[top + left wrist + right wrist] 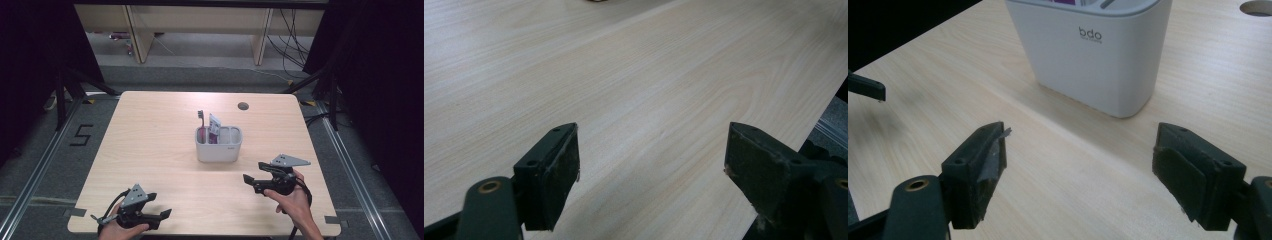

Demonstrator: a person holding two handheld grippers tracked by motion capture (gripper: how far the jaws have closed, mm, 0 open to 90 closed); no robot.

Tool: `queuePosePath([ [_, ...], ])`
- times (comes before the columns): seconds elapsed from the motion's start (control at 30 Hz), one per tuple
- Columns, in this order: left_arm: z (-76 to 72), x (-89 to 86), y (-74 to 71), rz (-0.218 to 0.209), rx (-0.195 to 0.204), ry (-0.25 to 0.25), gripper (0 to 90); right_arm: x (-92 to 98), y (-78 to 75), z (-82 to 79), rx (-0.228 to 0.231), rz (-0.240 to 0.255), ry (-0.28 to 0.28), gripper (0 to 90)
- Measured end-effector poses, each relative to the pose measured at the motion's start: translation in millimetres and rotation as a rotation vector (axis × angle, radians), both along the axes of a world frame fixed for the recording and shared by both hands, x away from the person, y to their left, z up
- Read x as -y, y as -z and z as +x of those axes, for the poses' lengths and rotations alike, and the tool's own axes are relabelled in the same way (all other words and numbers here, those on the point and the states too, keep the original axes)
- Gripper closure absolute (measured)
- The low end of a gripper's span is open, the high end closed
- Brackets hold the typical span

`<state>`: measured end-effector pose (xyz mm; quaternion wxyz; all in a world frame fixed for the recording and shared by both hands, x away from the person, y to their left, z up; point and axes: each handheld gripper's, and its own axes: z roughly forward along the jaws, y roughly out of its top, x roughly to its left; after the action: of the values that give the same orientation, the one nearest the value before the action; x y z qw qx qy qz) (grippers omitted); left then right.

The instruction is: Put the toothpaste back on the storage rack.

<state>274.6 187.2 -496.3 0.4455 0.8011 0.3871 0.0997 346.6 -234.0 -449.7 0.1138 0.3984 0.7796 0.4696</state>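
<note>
High view is showing a white holder (pixel 218 144) standing upright near the middle of the table (pixel 150 150), with a toothbrush (pixel 201 121) and a small tube (pixel 214 125) standing in its compartments; which compartment each one sits in is hard to tell from here, though both seem to be toward its left end. The right gripper (pixel 251 183) is sitting just in front of the holder and to its right, near but apart from it, with its jaws standing wide apart and nothing between them. In the right gripper view the holder (pixel 1098 55) is lying just ahead of the open jaws. The left gripper (pixel 165 216) is resting at the near left edge, well apart from the holder, its jaws also spread with nothing between them. If the holder or its contents are being reached for, the right gripper is needing to come in level and square, keeping its jaws wide until they are straddling the target, and closing gently so the light holder is not tipping or sliding
</note>
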Motion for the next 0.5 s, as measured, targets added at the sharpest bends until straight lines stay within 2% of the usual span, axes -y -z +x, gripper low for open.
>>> queuePosePath([
  [0.03, 0.0, -0.4, 0.0, 0.004, 0.0, 0.0, 21.6, -1.3, 0.6, -3.2, -0.035, 0.012, 0.014, 22.2],
  [0.1, 0.1, 0.0, 0.2, 0.001, -0.001, -0.007, 21.6, -0.8, 4.5, -3.4, 0.001, -0.009, -0.002, 22.2],
  [0.13, 0.1, 0.0, 0.0, 0.004, 0.0, -0.006, 21.6, -2.4, 5.5, -5.8, -0.022, 0.002, 0.001, 22.2],
  [0.17, 0.1, -0.1, 0.0, 0.002, 0.002, -0.001, 21.6, -2.4, 7.1, -5.7, -0.007, -0.01, -0.007, 22.2],
  [0.2, 0.0, -0.4, 0.0, 0.005, 0.004, 0.003, 21.6, -3.5, 7.1, -8.2, -0.026, 0.0, -0.006, 22.3],
  [0.23, 0.0, -0.5, 0.1, 0.005, 0.004, 0.003, 21.6, -3.4, 8.1, -8.8, -0.011, -0.016, -0.007, 22.3],
  [0.33, -0.1, -0.4, 0.3, 0.001, 0.002, -0.007, 21.6, -4.2, 12.8, -12.2, -0.012, -0.032, -0.016, 22.2],
  [0.4, -0.2, -0.5, 0.1, 0.005, 0.002, -0.002, 21.6, -5.1, 16.3, -13.9, -0.03, -0.021, -0.032, 21.9],
  [0.43, 0.0, -0.5, 0.2, 0.005, 0.002, 0.001, 21.6, -6.3, 18.8, -16.9, -0.047, -0.012, -0.015, 21.9],
  [0.47, -0.2, -0.3, 0.2, 0.008, 0.001, -0.001, 21.6, -4.4, 19.7, -16.5, -0.027, -0.038, -0.021, 21.6],
  [0.5, 0.0, -0.1, 0.4, 0.007, 0.002, -0.001, 21.6, -4.4, 21.7, -18.0, -0.037, -0.04, -0.02, 21.1],
])
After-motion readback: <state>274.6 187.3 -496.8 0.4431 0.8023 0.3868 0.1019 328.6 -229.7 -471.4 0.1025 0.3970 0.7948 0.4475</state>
